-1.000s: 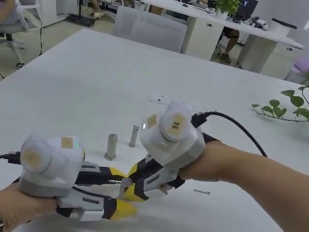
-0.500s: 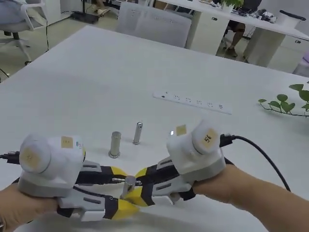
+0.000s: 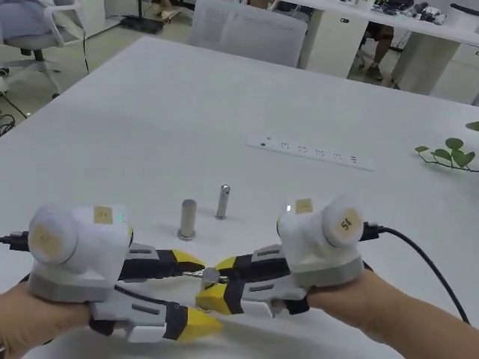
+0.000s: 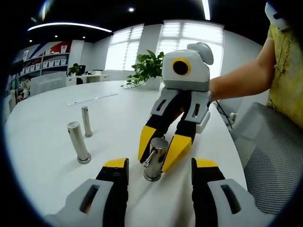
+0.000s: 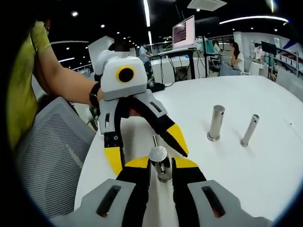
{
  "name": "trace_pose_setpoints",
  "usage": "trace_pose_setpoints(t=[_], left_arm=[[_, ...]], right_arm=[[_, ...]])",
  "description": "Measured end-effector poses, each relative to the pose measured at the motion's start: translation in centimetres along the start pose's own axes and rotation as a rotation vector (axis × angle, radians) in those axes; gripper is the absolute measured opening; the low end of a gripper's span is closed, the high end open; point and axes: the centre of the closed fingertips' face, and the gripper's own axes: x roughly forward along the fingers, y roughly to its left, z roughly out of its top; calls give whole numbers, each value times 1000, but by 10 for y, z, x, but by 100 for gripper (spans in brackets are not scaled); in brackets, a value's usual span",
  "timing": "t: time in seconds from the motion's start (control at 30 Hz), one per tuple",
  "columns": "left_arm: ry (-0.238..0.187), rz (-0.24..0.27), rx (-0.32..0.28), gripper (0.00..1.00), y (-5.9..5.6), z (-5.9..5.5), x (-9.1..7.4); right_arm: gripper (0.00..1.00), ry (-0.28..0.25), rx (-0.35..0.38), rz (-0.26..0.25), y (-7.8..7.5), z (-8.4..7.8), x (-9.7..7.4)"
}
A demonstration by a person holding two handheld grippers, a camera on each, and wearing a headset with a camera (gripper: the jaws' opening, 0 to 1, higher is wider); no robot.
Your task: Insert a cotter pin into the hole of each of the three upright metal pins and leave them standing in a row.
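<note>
Grips near metal pin [image 5: 158, 155] in right tool [image 5: 162, 167] | holds left tool [image 4: 158, 165] spread around it | leaves thick pin [image 3: 188, 218] and thin pin [image 3: 223, 202] seemingly unfitted

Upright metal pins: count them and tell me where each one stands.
3. The nearest pin stands gripped by the right gripper, close to the person. The thick pin and the thin pin stand free farther out, side by side. None seems hidden.

Yellow-tipped right claw [image 3: 212, 283] (shirt [image 4: 284, 61] perhaps yellow)
</note>
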Motion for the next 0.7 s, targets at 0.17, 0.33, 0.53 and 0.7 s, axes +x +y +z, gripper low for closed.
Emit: trace_pose_setpoints(t=[0.17,0.33,0.53,0.7], left_arm=[[-1,13,-14,60,-1,1,-2],[-5,28,-24,64,-2,4,-5],[-8,51,-40,65,0,6,-13],[-3,64,-37,63,2,2,-19]], right_arm=[[19,-11,1,6,1,-1,2],[18,-25,-10,2,0,0,3],[16,-40,-50,-3,-3,2,4],[14,-48,-71,5,-1,3,7]])
